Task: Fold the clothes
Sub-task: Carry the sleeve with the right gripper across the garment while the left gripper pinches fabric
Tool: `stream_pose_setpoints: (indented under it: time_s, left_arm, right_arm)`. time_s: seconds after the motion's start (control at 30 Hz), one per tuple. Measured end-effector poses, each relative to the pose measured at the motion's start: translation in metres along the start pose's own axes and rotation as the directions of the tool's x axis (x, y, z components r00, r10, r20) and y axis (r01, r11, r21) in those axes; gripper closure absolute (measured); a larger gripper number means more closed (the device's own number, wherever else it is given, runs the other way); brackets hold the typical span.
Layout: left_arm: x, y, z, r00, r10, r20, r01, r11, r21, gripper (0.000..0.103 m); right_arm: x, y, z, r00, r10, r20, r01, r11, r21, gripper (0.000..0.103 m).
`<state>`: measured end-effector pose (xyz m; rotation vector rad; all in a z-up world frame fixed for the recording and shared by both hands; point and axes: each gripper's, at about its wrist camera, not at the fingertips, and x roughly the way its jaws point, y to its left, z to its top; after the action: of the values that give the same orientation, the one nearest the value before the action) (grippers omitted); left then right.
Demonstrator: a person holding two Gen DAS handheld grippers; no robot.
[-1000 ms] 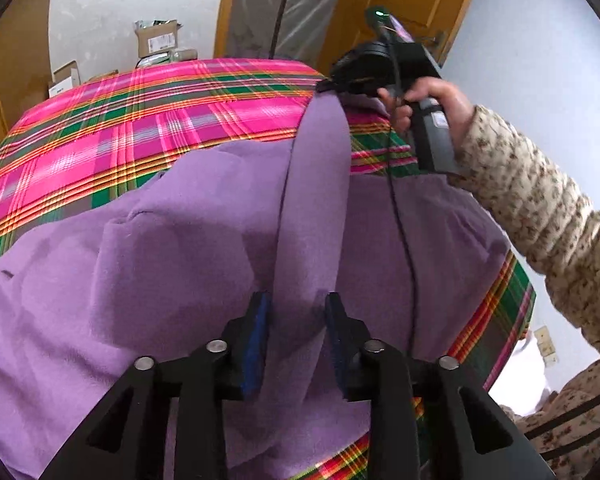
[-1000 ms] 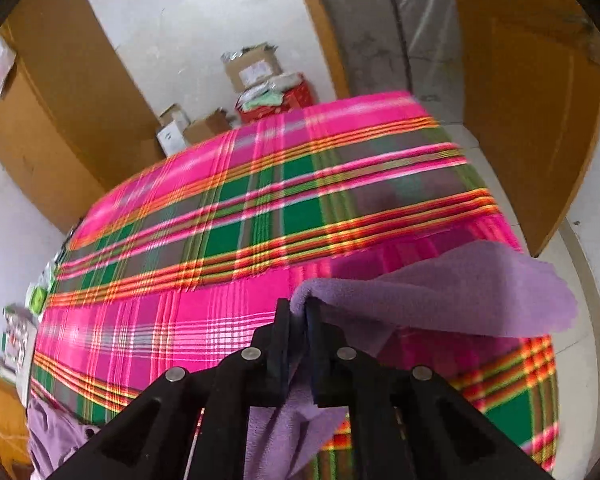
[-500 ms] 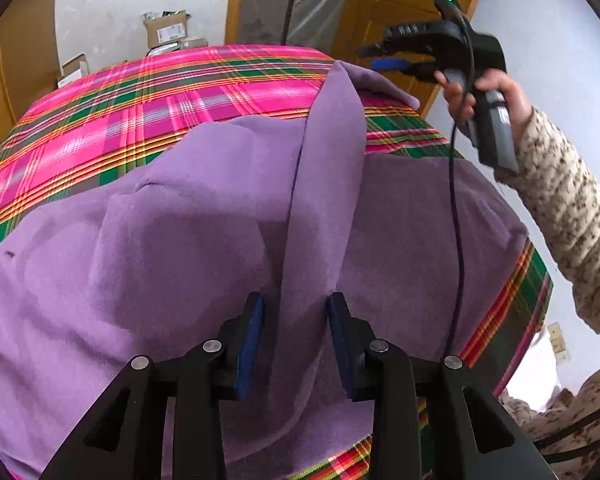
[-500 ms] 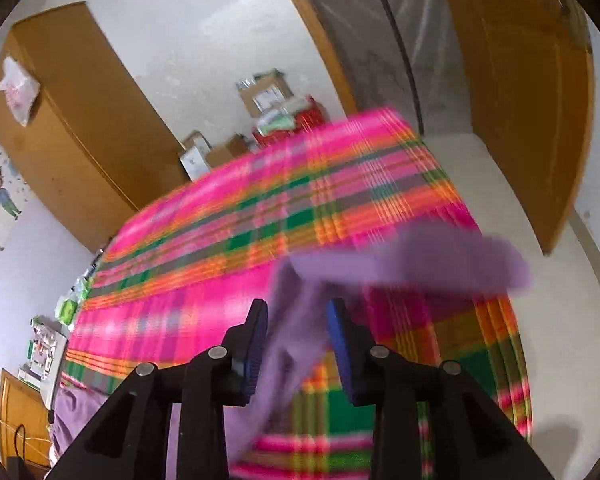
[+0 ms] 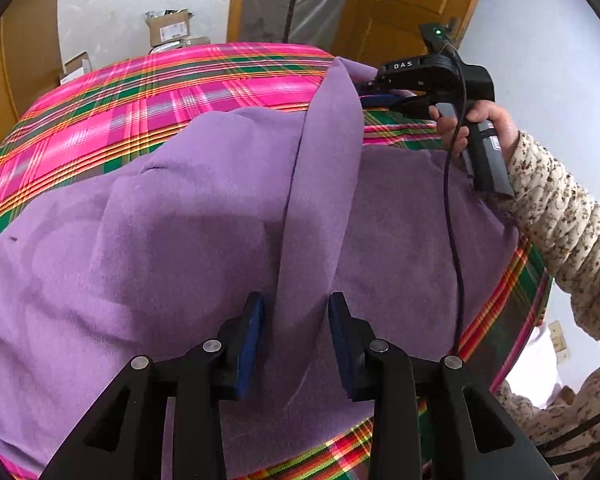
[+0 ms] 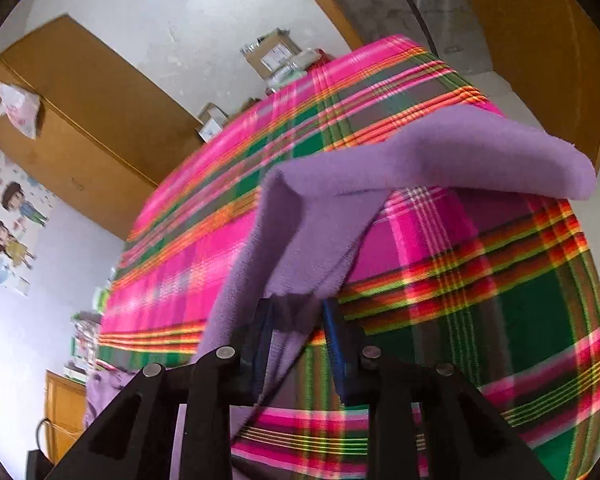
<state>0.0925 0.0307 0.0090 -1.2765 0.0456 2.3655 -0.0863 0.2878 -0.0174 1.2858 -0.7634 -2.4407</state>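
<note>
A purple garment (image 5: 180,232) lies spread on a bed with a pink and green plaid cover (image 5: 140,92). A long purple strip (image 5: 324,184) of it runs over the garment from my left gripper (image 5: 296,320) to my right gripper (image 5: 380,94). My left gripper is open, its blue pads (image 5: 252,332) either side of the strip. In the right wrist view my right gripper (image 6: 296,320) is open, with the strip's end (image 6: 440,156) lying loose between and beyond the jaws.
Cardboard boxes (image 5: 168,32) stand on the floor beyond the bed. A wooden door (image 5: 404,4) is at the back right, a wooden wardrobe (image 6: 84,120) at the left. The bed's right edge (image 5: 512,292) is near the person's patterned sleeve (image 5: 560,224).
My right gripper has opened and let go of the strip's end, then drawn back slightly. My left gripper has stayed open around the strip.
</note>
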Motion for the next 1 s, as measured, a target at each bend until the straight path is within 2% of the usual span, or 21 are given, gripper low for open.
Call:
stream_pose_setpoints:
  time_s: [0.13,0.2,0.33,0.57,0.7,0.87,1.0]
  left_arm:
    - [0.000,-0.002,-0.001,1.000,0.006,0.000,-0.006,1.000,0.005,0.069]
    - [0.000,-0.003,-0.002,1.000,0.011,0.001,-0.011,1.000,0.007,0.069]
    - [-0.001,-0.005,-0.004,1.000,0.021,0.003,-0.021,1.000,0.014,0.069]
    - [-0.003,-0.006,-0.005,1.000,0.028,0.008,-0.029,0.999,0.015,0.069]
    - [-0.004,-0.011,-0.006,0.999,0.031,0.013,-0.031,0.999,0.025,0.069]
    - [-0.002,-0.012,-0.007,0.999,0.039,0.011,-0.039,0.999,0.034,0.069]
    - [-0.002,-0.007,-0.006,1.000,0.010,0.016,-0.010,1.000,0.005,0.069]
  right_arm:
    - [0.004,0.004,0.001,1.000,-0.011,-0.002,0.011,1.000,0.004,0.078]
    - [0.005,0.005,0.001,0.999,-0.033,-0.002,0.033,0.999,0.004,0.096]
    - [-0.006,0.008,-0.002,0.999,-0.031,0.041,0.031,1.000,-0.005,0.097]
    - [-0.049,0.017,-0.009,0.991,-0.014,0.135,0.013,1.000,0.011,0.098]
    - [-0.077,0.019,-0.024,0.979,-0.077,0.187,0.076,0.997,0.014,0.098]
    - [-0.090,0.017,-0.037,0.977,-0.116,0.180,0.118,0.993,-0.004,0.098]
    - [-0.086,-0.002,-0.038,0.980,-0.113,0.166,0.103,0.992,0.067,0.097]
